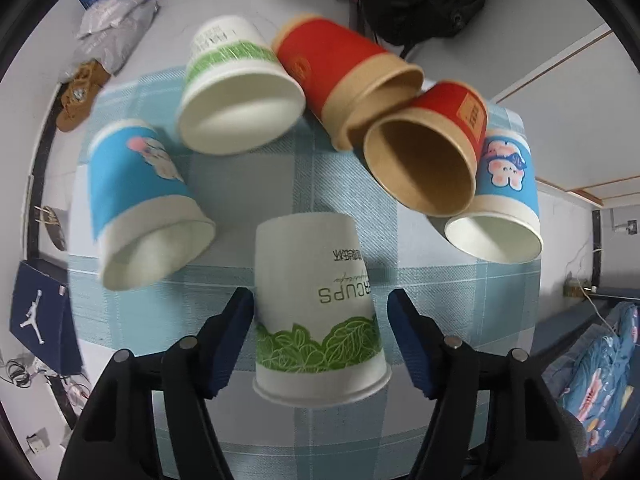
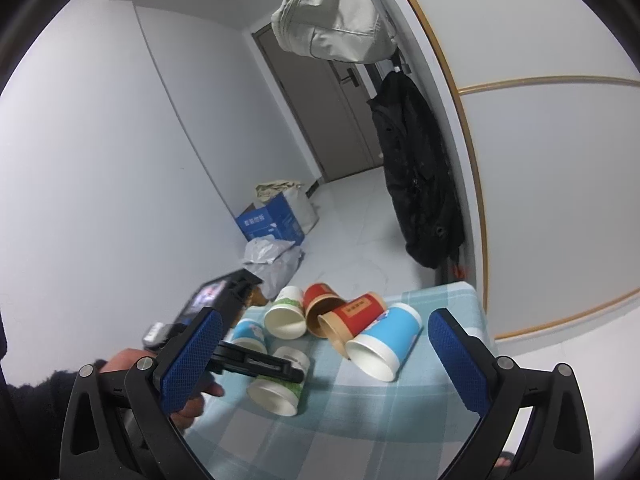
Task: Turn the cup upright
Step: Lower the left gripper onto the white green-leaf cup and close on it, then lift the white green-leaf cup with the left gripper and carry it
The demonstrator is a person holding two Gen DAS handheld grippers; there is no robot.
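A white paper cup with a green leaf band lies on its side on the checked tablecloth, rim toward the camera. My left gripper is open, its blue pads either side of this cup; contact is not clear. The same cup shows in the right wrist view with the left gripper around it. My right gripper is open and empty, held above the table's near part.
Several other paper cups lie tipped over behind: white-green, two red-brown, two blue. The floor holds a blue box, bags and slippers. A black coat hangs at the right.
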